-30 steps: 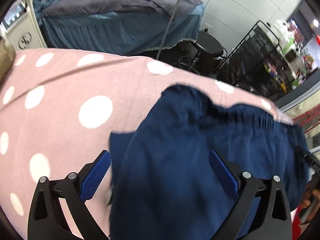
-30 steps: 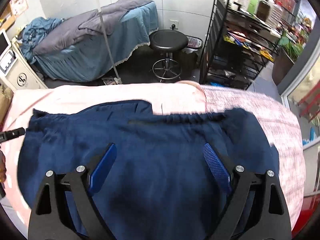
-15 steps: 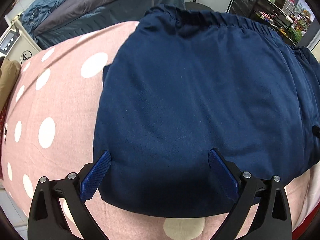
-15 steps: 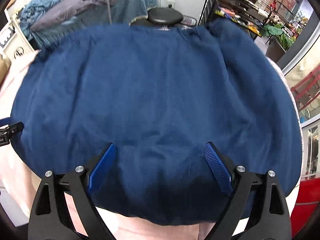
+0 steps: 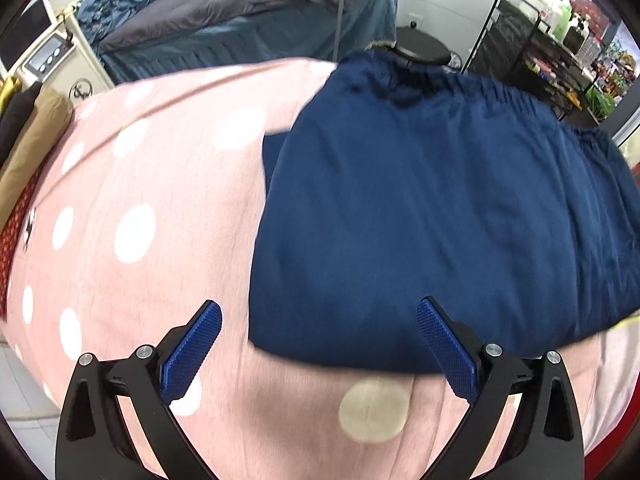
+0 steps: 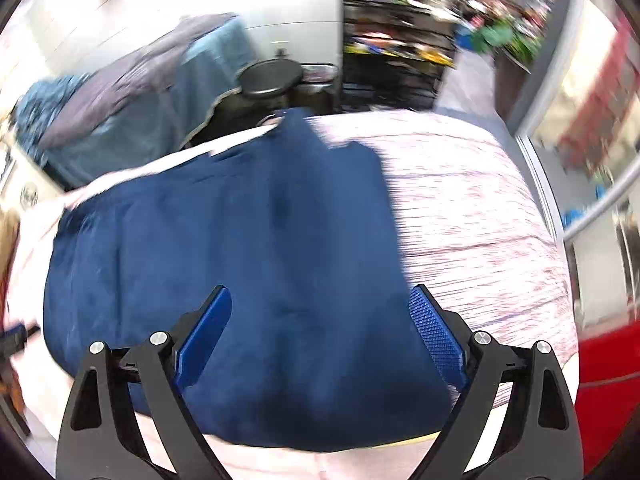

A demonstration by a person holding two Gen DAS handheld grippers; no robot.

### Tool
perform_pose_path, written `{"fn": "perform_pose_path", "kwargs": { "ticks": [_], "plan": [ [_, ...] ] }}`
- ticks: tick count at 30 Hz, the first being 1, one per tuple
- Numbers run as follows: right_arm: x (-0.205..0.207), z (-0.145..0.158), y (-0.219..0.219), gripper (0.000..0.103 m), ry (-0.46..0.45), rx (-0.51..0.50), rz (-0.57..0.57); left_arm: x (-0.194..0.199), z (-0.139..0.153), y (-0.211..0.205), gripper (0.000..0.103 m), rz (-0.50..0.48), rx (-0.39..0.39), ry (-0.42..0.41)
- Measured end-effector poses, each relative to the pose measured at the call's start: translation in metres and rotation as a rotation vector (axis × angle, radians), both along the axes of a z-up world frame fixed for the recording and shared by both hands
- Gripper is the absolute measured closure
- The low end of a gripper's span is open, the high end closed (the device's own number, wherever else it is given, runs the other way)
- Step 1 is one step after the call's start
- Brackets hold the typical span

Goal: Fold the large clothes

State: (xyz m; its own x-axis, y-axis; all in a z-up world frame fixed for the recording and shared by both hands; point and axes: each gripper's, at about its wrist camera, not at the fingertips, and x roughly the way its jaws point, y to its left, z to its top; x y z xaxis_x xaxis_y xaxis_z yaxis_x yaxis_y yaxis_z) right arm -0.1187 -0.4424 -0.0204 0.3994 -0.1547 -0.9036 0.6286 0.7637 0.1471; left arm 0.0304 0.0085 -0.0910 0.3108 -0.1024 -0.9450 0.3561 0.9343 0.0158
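Left wrist view: the left gripper [image 5: 318, 344], jaws spread and empty, has drawn back from the navy garment [image 5: 432, 208], which lies folded on the pink dotted cover [image 5: 132, 200]. Right wrist view: the right gripper [image 6: 320, 332], jaws likewise spread, has swung rightward above the garment [image 6: 240, 260]; this view is blurred.

Left tool [image 5: 318, 340]: jaws spread wide, blue pads [image 5: 192, 350] bare, nothing held. Navy garment [image 5: 432, 216]: lies folded on the right part of the surface [image 5: 132, 184], gathered waistband at the far edge, near edge between the pads. Surface cover: pink with white dots. Brown cloth [image 5: 30, 152]: at the surface's left edge. Beyond: bed [image 5: 240, 20] with grey blanket, black stool [image 5: 424, 46], black wire rack [image 5: 520, 52].
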Motion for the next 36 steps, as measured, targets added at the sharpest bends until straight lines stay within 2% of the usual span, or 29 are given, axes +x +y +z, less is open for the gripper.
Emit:
{"fn": "perform_pose_path", "kwargs": {
  "ticks": [4, 9, 13, 16, 18, 21, 25, 33, 36],
  "plan": [
    [-0.013, -0.030, -0.044, 0.014, -0.009, 0.212, -0.024, -0.014, -0.011, 0.006, 0.007, 0.015, 0.020, 0.035],
    [-0.005, -0.058, -0.052, 0.014, -0.001, 0.338, 0.014, -0.027, -0.012, 0.007, 0.007, 0.001, 0.029, 0.045],
    [0.006, -0.082, -0.056, 0.013, 0.025, 0.367, 0.011, -0.031, -0.002, -0.005, 0.007, -0.042, 0.038, 0.027],
    [0.015, -0.085, -0.056, 0.005, 0.012, 0.364, 0.029, -0.035, 0.007, -0.017, 0.007, -0.084, 0.040, -0.002],
    [0.022, -0.085, -0.051, 0.005, 0.029, 0.333, 0.060, -0.038, 0.011, -0.023, 0.007, -0.098, 0.037, -0.004],
    [0.036, -0.085, -0.040, 0.005, 0.033, 0.361, 0.154, -0.039, 0.013, -0.028, 0.007, -0.100, 0.017, 0.008],
    [0.049, -0.090, -0.017, 0.005, 0.131, 0.272, 0.233, -0.037, 0.009, -0.031, 0.007, -0.123, 0.017, 0.016],
    [0.051, -0.097, -0.003, 0.005, 0.150, 0.209, 0.223, -0.022, 0.000, -0.015, 0.007, -0.134, -0.016, 0.062],
    [0.054, -0.099, 0.001, 0.005, 0.168, 0.181, 0.213, -0.006, -0.005, 0.002, 0.007, -0.128, -0.103, 0.117]
  ]
}}
